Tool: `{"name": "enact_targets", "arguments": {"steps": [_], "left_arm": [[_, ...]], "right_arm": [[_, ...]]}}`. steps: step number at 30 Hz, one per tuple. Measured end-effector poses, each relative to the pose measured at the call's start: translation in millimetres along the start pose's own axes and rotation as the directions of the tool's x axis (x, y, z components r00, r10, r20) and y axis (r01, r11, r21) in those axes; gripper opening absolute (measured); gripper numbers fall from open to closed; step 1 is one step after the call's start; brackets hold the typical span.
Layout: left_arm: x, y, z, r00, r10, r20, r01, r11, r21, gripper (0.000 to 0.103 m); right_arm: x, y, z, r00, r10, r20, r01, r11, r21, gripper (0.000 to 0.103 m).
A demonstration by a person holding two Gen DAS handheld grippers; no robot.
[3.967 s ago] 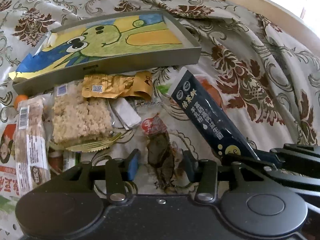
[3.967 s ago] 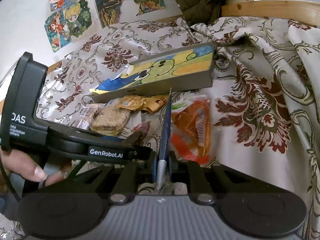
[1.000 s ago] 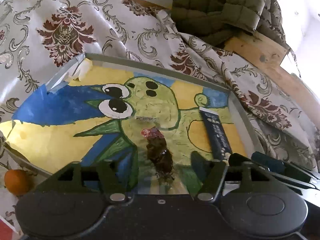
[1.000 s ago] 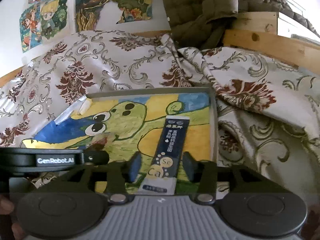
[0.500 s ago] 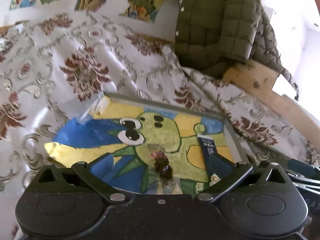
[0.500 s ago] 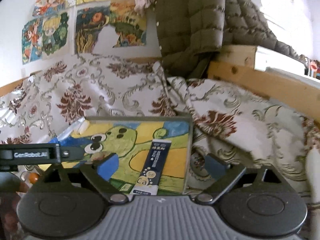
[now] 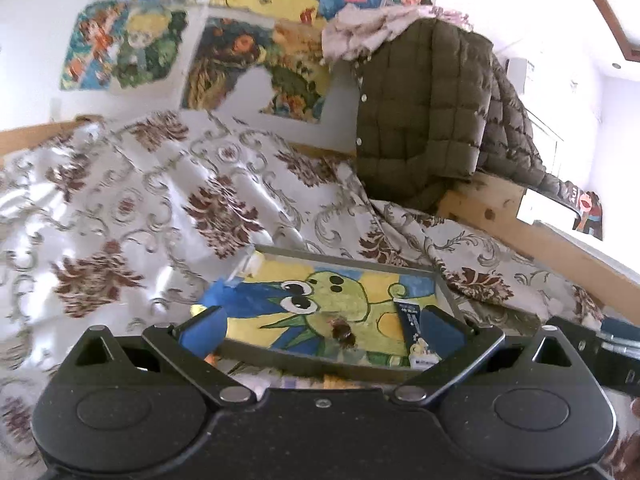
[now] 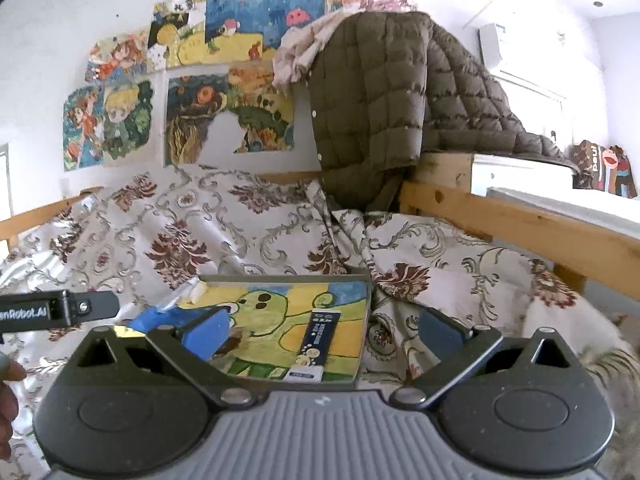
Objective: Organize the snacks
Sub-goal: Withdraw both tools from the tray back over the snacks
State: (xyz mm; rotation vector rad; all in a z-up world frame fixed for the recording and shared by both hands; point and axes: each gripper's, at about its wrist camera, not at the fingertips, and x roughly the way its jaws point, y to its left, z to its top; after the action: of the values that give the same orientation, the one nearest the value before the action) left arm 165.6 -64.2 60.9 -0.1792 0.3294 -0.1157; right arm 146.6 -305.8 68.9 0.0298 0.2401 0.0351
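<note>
Left wrist view first: the left gripper (image 7: 320,330) has its jaws spread as wide as they go, blue pads flared out to either side with nothing between them, where a second ago they were only partly apart around the dark snack. That dark wrapped snack (image 7: 342,330) now lies on the tray (image 7: 304,354), on the green cartoon creature painted on its floor, clear of the pads. Beside it to the right, the dark blue stick packet (image 7: 412,320) lies lengthwise in the same tray. The tray looks smaller and lower in the picture than a second ago, and the floral bedspread (image 7: 160,208), the olive quilted jacket (image 7: 420,112) and the wall drawings (image 7: 240,52) now fill the upper half, so the camera has pulled back and tilted up. Over to the right wrist view: the right gripper (image 8: 322,334) has its jaws spread wide too, still opening, and empty; a second ago they straddled the blue packet closely. The packet (image 8: 318,342) lies flat in the tray (image 8: 362,344), toward its right side, untouched. The dark snack is mostly hidden behind the left pad here. At the left edge the other gripper's black body (image 8: 60,308) pokes in, higher than it was a second ago.
</note>
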Motion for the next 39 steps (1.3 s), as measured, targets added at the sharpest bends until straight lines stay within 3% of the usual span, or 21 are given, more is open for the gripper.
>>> {"name": "enact_targets", "arguments": {"steps": [9, 15, 33, 39], "left_arm": [[-68.1, 11.5, -41.8, 0.998, 0.067, -0.020, -0.067, 0.998, -0.004, 0.102], [-94.7, 13.9, -69.0, 0.993, 0.101, -0.052, -0.100, 0.995, 0.031, 0.102], [-118.9, 11.9, -97.6, 0.982, 0.111, -0.152, -0.094, 0.989, 0.114, 0.102], [-111.9, 11.3, -102.3, 0.965, 0.132, -0.227, -0.105, 0.986, 0.126, 0.102]], "right_arm": [[-63.5, 7.9, -25.2, 1.000, 0.005, -0.009, -0.005, 1.000, 0.025, 0.103], [-91.8, 7.2, -52.7, 0.997, -0.014, -0.079, 0.017, 0.999, 0.042, 0.103], [-132.1, 15.9, -85.6, 0.978, -0.027, -0.208, 0.043, 0.997, 0.071, 0.103], [-121.9, 18.2, -92.5, 0.958, -0.033, -0.286, 0.050, 0.997, 0.052, 0.103]]}}
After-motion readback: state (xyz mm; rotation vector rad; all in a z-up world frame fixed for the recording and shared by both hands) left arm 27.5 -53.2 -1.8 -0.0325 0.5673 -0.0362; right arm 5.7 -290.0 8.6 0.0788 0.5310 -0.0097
